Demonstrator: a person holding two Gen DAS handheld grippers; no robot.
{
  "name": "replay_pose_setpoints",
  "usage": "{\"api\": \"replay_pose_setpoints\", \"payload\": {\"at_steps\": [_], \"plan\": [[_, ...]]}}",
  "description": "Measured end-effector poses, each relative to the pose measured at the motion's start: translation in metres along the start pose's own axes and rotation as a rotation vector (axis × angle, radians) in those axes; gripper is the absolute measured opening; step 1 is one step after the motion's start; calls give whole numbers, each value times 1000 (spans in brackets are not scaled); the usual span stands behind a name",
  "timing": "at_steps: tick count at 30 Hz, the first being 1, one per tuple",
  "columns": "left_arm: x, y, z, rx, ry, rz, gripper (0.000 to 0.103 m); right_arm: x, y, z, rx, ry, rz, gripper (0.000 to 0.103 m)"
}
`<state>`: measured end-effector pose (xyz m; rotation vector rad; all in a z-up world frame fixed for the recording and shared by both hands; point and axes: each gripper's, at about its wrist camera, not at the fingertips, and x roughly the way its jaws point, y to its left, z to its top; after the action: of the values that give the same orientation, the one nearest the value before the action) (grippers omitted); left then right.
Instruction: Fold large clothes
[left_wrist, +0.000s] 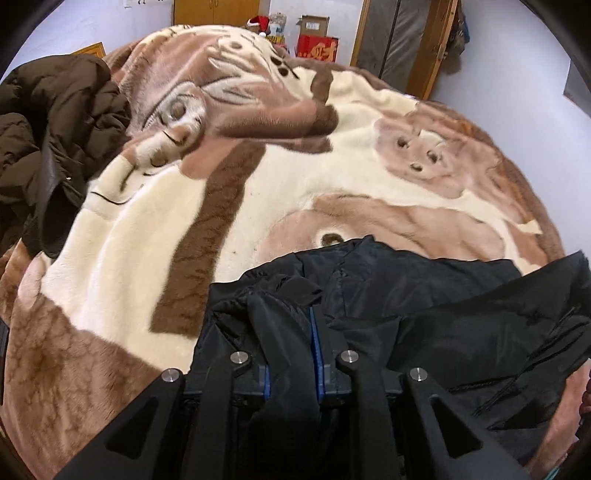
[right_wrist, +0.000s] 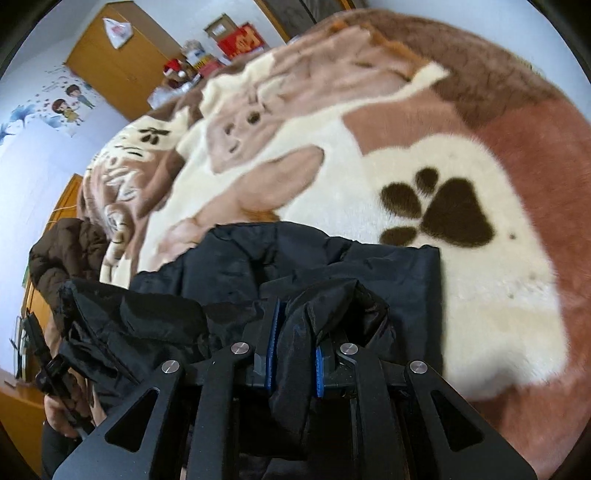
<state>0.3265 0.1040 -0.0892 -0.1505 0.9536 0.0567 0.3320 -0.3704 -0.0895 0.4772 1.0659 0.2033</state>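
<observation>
both tools, left (left_wrist: 291, 354) and right (right_wrist: 293, 354), pinch the black jacket (left_wrist: 424, 295); only right shows a paw print (right_wrist: 439, 210).

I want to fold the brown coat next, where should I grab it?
Judging by its pose, take the brown coat at the sleeve opening hanging nearest, coming from the blanket side; the rest is one crumpled heap with no clear edge.
</observation>
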Motion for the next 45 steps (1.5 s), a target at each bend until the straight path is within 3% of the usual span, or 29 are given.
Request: {"api": "replay_pose_setpoints", "payload": {"at_steps": [4,11,14,16,17,19,21,24,27,29,33,36,38,41,43,45], "plan": [[16,-2,2,-1,7,11,22,6,-7,2,19,15,31,18],[2,-3,11,3,1,15,25,-27,-5,10,20,-17,99,26],[-12,1,20,-13,-16,-1,33,-42,-5,17,65,-34,159,36],[-18,3,25,-25,-23,-10,39,-47,-9,22,129,-32,227,50],[-20,4,28,-28,-24,-13,41,-48,-12,25,156,-32,244,51],[-23,4,30,-32,-23,-17,43,-54,-14,28,177,-57,226,52],[-29,7,33,-51,-31,-39,51,-65,-13,29,182,-110,216,58],[-42,15,35,-97,-68,-82,63,-90,-16,34,189,-209,191,59],[-62,13,37,-61,-169,-17,77,-106,3,29,87,-272,123,59],[-71,10,37,-48,-202,-16,77,-101,25,20,-26,-257,93,59],[-73,-4,15,-5,-186,-127,77,-67,55,-14,-204,-191,28,59],[-54,-27,-12,86,-142,-167,77,-27,62,-37,-272,-116,-5,59],[-22,-37,-22,113,-71,-138,77,-1,59,-46,-320,-89,-95,59],[16,-38,-23,101,-21,-93,77,16,44,-44,-295,-97,-151,59],[15,-37,-17,85,-21,-88,77,6,41,-35,-272,-123,-155,59],[-2,-32,-8,81,-72,-115,77,-13,37,-27,-279,-187,-129,59]]}}
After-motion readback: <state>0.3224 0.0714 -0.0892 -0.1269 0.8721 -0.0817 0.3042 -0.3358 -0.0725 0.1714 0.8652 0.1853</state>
